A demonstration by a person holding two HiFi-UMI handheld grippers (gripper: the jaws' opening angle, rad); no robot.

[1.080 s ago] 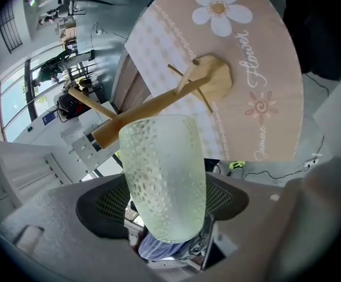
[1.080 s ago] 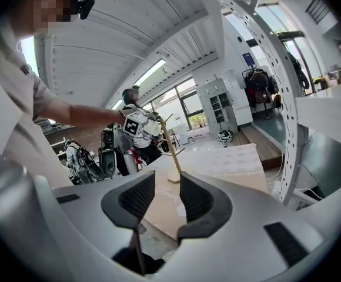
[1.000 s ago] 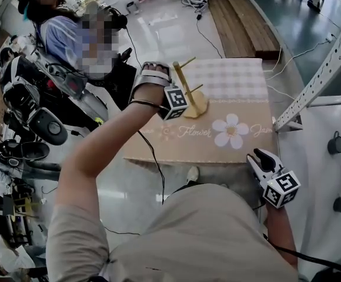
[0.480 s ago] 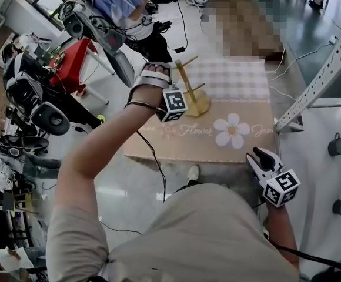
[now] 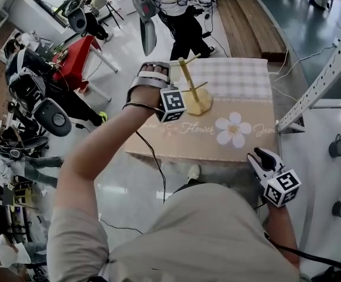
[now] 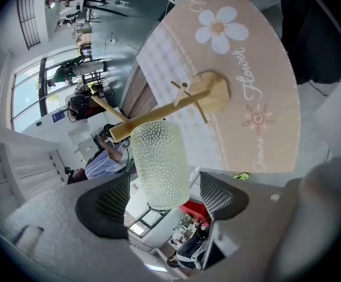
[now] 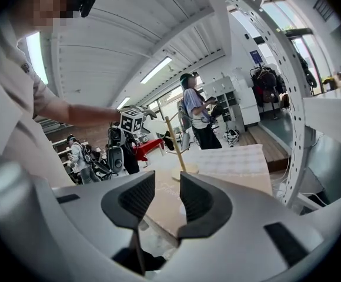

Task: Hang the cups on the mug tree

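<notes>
Head view: your left claw (image 5: 170,101) is raised over the near-left part of the table (image 5: 241,143), its marker cube just beside the stem of the tree (image 5: 189,84). The tree stands upright on the left half of the table, with bare pegs showing on both sides. The cup is hidden here. Your right claw (image 5: 263,159) hangs low off the table's near-right corner, well apart from the tree. Left gripper view: the claw is spread wide. The dimpled clear cup (image 6: 159,157) sits between the pads with a gap on either side, neither pad touching it. The cup's far end overlaps the top of the tree's stem (image 6: 176,107); you cannot tell whether it bears on a peg. The tree's base rests on the table beyond. Right gripper view: the claw is parted by a narrow gap with nothing in it, and it looks across the table (image 7: 241,157) toward the tree (image 7: 175,148).
</notes>
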